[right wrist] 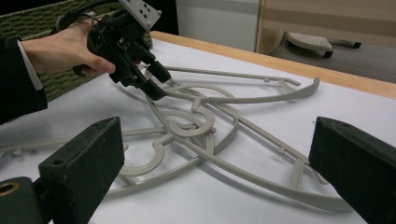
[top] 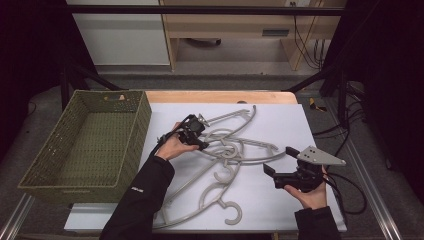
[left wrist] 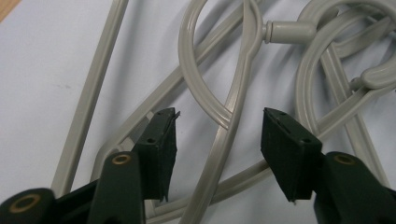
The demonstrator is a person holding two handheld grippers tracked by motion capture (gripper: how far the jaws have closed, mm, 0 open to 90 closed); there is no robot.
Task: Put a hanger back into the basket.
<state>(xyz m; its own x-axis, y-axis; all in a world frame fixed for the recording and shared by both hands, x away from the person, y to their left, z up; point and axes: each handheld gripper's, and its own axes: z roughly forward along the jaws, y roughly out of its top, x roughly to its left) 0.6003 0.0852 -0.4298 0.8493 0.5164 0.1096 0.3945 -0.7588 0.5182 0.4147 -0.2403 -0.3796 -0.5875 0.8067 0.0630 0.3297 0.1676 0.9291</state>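
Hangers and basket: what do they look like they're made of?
Hangers: likely moulded plastic, matte pale grey; one-piece ribbed arms and smooth rounded hooks. Basket: olive green with an even woven-look mesh and a cut-out handle, probably moulded plastic, though woven fibre can't be ruled out.

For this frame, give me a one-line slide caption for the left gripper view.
Left gripper jaws straddle a grey hanger bar in a tangled pile on the white table, pads not yet touching.

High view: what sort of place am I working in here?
Probably a lab or workshop test bench: a white-topped table inside a black frame, loose cables on the floor behind, with grey hangers and a green basket laid out.
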